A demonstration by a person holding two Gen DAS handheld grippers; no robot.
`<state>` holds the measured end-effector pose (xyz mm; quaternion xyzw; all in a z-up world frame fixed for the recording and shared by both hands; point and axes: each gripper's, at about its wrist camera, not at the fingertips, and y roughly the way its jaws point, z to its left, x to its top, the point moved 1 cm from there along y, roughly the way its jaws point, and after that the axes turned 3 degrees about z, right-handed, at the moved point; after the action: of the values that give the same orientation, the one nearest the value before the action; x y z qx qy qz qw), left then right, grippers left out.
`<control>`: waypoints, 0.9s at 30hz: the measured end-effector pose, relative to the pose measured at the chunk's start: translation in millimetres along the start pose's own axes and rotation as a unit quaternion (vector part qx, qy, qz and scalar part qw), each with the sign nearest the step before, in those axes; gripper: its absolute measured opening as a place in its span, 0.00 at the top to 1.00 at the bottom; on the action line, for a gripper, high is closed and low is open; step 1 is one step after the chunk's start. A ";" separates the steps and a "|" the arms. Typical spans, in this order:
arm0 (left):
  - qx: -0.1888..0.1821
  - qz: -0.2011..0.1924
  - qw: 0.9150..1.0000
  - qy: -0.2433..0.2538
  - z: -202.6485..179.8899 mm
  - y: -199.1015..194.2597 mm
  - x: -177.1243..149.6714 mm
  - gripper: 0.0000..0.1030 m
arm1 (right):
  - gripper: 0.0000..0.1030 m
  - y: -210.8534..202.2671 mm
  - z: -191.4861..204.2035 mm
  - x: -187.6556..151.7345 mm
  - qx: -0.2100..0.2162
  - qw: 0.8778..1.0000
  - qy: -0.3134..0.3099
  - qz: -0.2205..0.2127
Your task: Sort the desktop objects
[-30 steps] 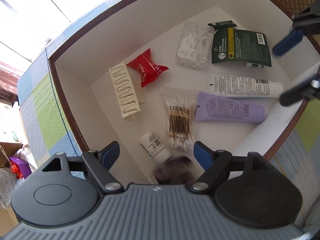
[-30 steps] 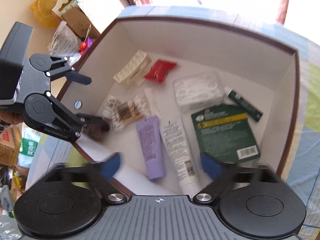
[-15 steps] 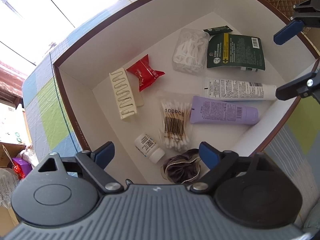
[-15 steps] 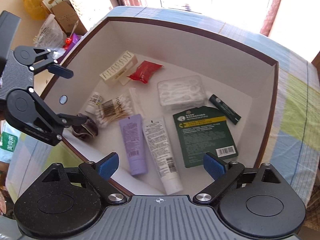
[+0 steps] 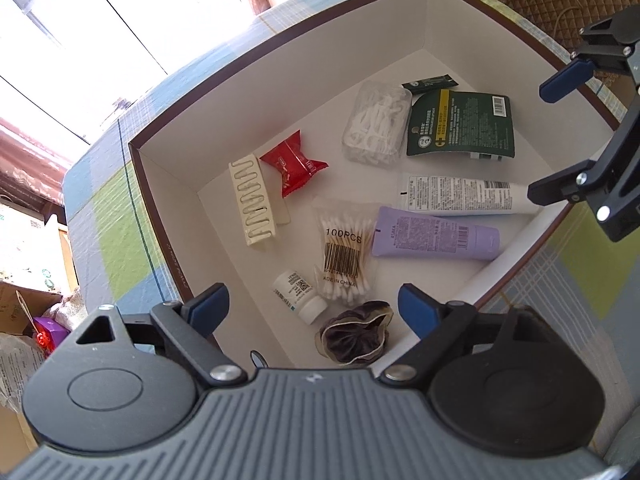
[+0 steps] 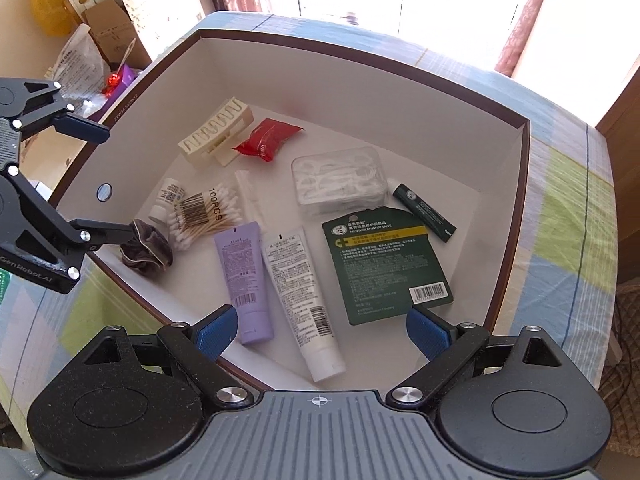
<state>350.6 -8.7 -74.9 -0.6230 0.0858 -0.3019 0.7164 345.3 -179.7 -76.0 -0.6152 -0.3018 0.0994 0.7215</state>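
Nearest us, the left gripper (image 5: pixel 314 306) hangs with its jaws wide and holding nothing, low over the near corner of the white box (image 5: pixel 280 92); the right gripper (image 6: pixel 322 330) hangs likewise wide and bare over the opposite edge. All the desktop objects we can see lie inside the box, none on the checked cloth of the desk (image 6: pixel 568 216).

Just under the left jaws lies one dark scrunchie (image 5: pixel 354 338), beside one small white bottle (image 5: pixel 298 298) and one pack of cotton swabs (image 5: pixel 344 250). Further in lie two tubes side by side, one purple tube (image 5: pixel 436 234) and one white tube (image 5: pixel 460 196). Beyond them sit one cream hair claw (image 5: pixel 252 200), one red sachet (image 5: pixel 294 164), one clear case of floss picks (image 5: pixel 378 124), one green card (image 5: pixel 460 124) and one slim green stick (image 6: pixel 424 210).

The scene fits sorting finished, or items gathered awaiting removal. We judge the risks to be these: a wide jaw could clip the box wall, since both grippers hang close to the rim; and the swab pack partly overlaps the bottle, so a grab at either might drag the other.
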 end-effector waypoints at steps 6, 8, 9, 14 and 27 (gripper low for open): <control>0.006 -0.022 0.999 -0.026 -5.3 -11.9 -6.4 0.13 | 0.06 -6.2 6.5 -6.7 -0.021 0.999 0.011 -0.024; 0.009 -0.031 0.999 -0.037 -7.8 -17.6 -9.9 0.13 | 0.06 -10.4 7.0 -9.8 -0.023 0.999 0.022 -0.038; 0.011 -0.036 0.998 -0.043 -9.0 -20.5 -11.7 0.13 | 0.06 -12.4 7.3 -11.4 -0.025 0.998 0.028 -0.045; 0.023 -0.058 0.996 -0.071 -15.7 -35.2 -21.5 0.13 | 0.06 -23.7 9.8 -21.3 -0.041 0.994 0.056 -0.080; 0.025 -0.095 0.982 -0.162 -28.8 -71.5 -56.8 0.13 | 0.06 -53.3 24.5 -53.4 -0.032 0.987 0.111 -0.114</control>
<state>267.4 -5.2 -27.8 -0.6511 -0.0981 -0.2661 0.7040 276.9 -198.8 -40.8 -0.6066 -0.2909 -0.0626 0.7372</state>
